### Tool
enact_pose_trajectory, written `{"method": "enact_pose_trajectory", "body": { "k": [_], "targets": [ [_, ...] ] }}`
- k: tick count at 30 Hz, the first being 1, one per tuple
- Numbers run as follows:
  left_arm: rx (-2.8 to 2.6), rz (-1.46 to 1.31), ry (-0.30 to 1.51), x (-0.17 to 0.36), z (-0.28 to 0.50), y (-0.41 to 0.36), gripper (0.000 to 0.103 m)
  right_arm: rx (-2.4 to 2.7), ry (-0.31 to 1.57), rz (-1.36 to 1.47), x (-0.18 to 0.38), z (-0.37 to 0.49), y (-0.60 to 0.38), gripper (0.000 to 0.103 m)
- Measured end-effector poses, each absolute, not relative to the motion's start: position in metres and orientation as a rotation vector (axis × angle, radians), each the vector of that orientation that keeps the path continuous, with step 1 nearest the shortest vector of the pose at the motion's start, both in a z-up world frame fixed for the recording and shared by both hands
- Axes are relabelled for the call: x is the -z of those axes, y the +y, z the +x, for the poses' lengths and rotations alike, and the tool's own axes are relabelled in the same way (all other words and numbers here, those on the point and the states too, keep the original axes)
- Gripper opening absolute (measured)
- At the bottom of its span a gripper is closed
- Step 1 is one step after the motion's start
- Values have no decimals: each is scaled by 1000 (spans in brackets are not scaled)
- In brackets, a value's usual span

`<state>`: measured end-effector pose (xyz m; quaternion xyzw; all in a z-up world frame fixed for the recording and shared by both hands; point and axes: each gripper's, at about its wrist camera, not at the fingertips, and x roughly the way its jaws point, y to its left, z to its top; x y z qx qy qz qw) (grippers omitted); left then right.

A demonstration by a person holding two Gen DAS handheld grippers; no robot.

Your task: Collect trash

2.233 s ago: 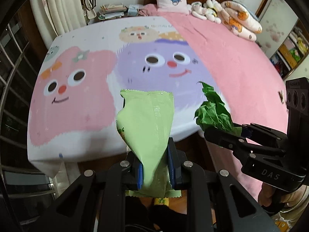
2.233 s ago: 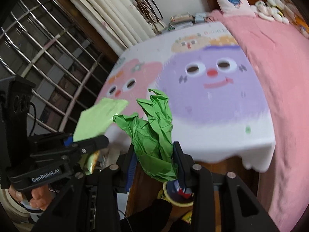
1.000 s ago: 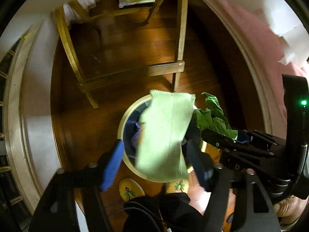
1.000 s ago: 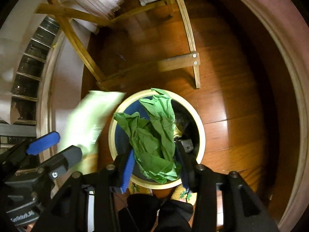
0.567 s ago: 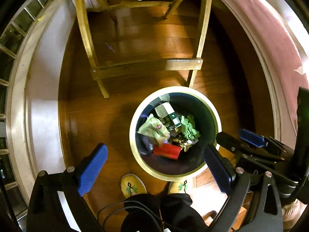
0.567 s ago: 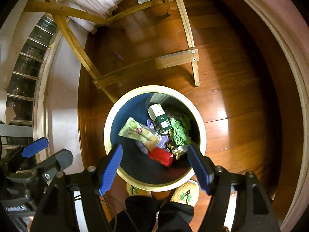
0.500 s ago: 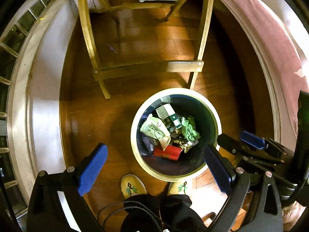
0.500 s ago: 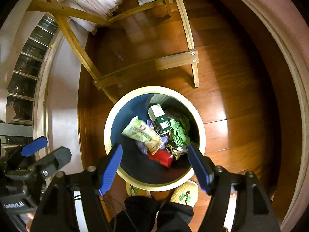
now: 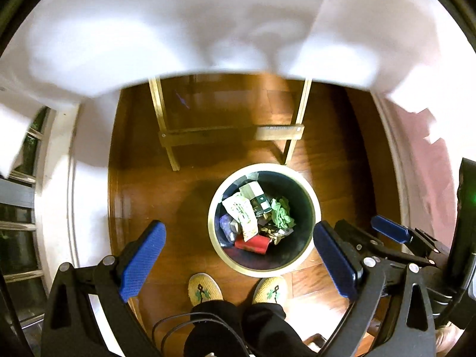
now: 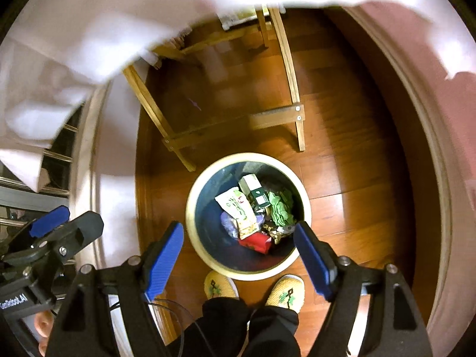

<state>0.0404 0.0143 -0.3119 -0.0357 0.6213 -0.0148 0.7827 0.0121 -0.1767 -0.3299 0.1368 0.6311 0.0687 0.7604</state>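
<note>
A round bin with a cream rim [image 9: 211, 223] [image 10: 190, 217] stands on the wood floor below both grippers. Inside it, on top of other rubbish, lie the light green snack wrapper [image 9: 242, 211] [image 10: 239, 208] and the crumpled green paper [image 9: 281, 212] [image 10: 279, 208]. My left gripper [image 9: 238, 229] [image 10: 68, 223] hangs wide open above the bin, with nothing between its blue pads. To its right, my right gripper [image 10: 238, 229] [image 9: 369, 229] also points down at the bin; its jaws are opening and hold nothing.
A white sheet [image 9: 208, 23] hangs over the top of both views. A wooden frame with a crossbar [image 9: 232, 132] stands just beyond the bin. A person's yellow slippers [image 9: 205, 290] touch the bin's near side. A window grille [image 9: 17, 208] is at left, pink bedding [image 10: 446, 119] at right.
Both grippers opened and let go; the wrapper and the green paper dropped into the bin. Both grippers then rose, so the bin looks smaller and the white sheet's edge came into view.
</note>
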Motion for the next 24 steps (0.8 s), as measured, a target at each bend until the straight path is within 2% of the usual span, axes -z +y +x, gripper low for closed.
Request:
{"method": "enact_pose_trajectory", "body": {
  "k": [15, 24],
  "targets": [
    [9, -60, 1198, 131, 35, 11, 99, -173, 1253, 238, 159, 12, -186, 77],
    [-28, -43, 1104, 55, 35, 4, 99, -217, 1162, 203, 78, 20, -186, 77]
  ]
}}
